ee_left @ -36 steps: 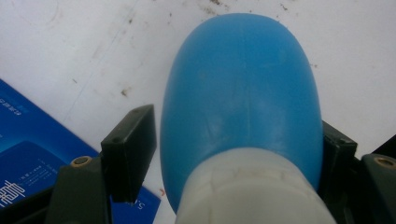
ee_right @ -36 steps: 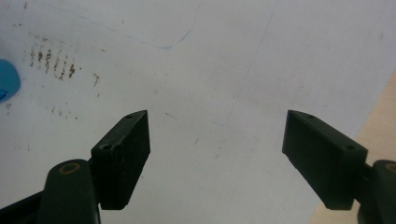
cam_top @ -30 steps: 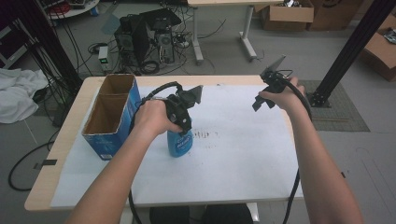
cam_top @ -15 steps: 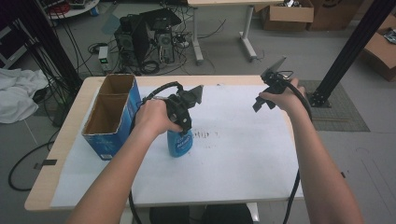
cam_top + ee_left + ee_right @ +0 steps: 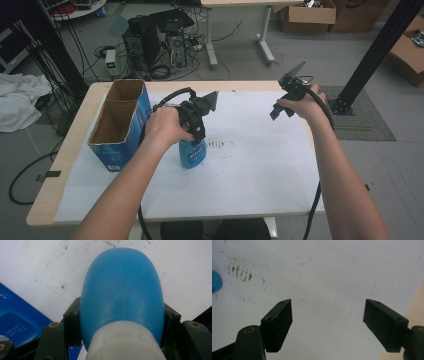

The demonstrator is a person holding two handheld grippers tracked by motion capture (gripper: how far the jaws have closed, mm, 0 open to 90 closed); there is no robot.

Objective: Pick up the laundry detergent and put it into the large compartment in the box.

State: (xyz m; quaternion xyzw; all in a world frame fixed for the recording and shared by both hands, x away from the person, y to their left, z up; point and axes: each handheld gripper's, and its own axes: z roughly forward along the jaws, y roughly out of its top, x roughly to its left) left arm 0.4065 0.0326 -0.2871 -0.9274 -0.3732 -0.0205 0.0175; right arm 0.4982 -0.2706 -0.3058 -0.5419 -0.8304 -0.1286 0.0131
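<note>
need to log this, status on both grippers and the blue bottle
Left gripper has just closed, shut on the blue bottle, upright on the white sheet. Right gripper open, empty. Open box beside bottle, nothing blocking.

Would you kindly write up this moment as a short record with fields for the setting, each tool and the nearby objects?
setting: wooden table covered by a white sheet with small brown marks
left tool: jaws have just been closing and now clamp the blue bottle on both sides, below its white cap
bottle: stands upright on the sheet
right tool: jaws wide apart, nothing between them, held above the sheet
blue carton: open-topped, two compartments, at the table's left, apart from the bottle
</note>
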